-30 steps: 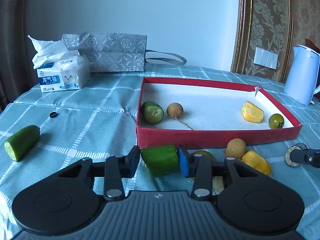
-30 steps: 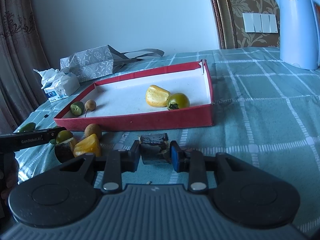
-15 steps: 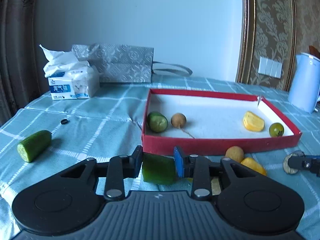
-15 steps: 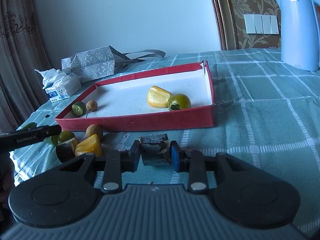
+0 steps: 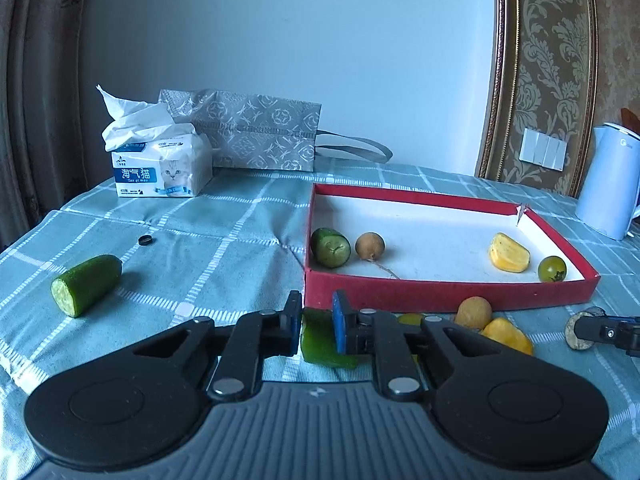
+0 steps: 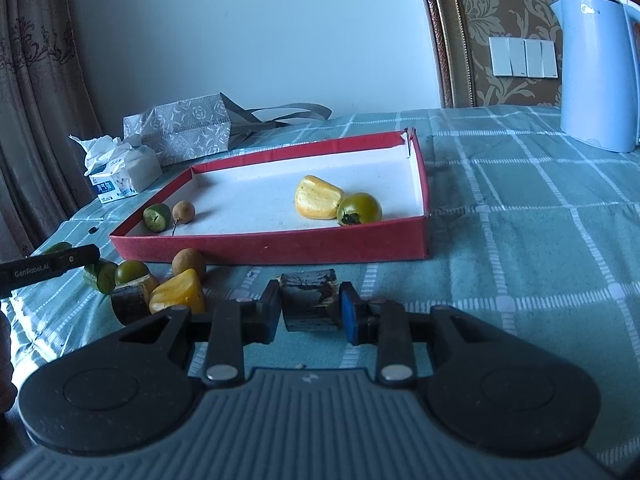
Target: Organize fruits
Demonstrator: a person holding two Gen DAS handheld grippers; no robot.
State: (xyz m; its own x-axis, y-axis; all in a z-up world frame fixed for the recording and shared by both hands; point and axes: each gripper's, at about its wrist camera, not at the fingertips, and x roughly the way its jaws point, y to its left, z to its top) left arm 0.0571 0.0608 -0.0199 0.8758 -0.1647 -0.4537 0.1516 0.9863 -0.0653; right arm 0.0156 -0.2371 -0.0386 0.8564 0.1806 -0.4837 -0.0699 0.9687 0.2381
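Left tool (image 5: 316,322) pinches cucumber piece (image 5: 320,344) — just before the red tray (image 5: 440,294).

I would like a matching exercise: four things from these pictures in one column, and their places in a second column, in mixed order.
Things:
1. green tomato
2. dark brown chunk
3. cucumber half
4. kettle

Places:
A. lying alone on the tablecloth, far left of the red tray
B. standing on the table to the right, beyond the tray
C. inside the tray, touching a yellow piece
D. between the fingers of the right gripper

Pairs: 1-C, 2-D, 3-A, 4-B
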